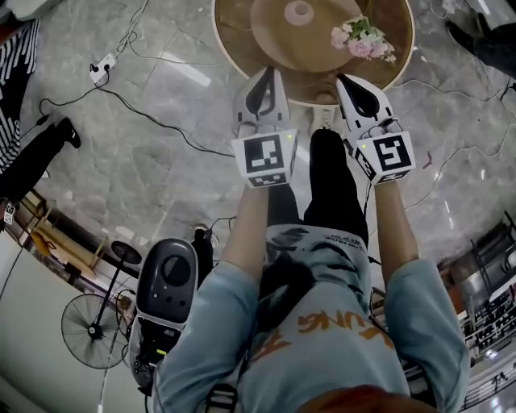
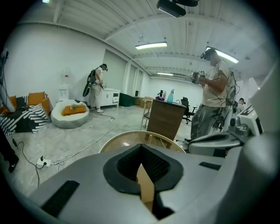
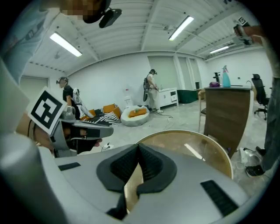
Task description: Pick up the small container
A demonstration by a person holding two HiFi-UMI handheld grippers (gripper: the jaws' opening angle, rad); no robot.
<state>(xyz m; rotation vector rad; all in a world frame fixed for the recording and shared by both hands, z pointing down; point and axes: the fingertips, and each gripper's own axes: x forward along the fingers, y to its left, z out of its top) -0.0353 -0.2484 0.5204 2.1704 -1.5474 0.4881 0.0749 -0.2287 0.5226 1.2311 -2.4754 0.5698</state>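
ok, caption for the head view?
Left hand-held gripper and right hand-held gripper, shut, empty, at the round table bearing flowers.

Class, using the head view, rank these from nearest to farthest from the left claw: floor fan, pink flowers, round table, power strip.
1. round table, just ahead of the left claw
2. pink flowers, on that table, to the right
3. power strip, well off to the left
4. floor fan, lower left corner

Round table (image 1: 234,32) is cut off by the head view's top edge. Its near rim is partly hidden behind the left gripper (image 1: 268,74) and the right gripper (image 1: 344,81). Pale round item (image 1: 299,11) at the table's centre is too small to identify. In both gripper views the jaws hide the table's near part.
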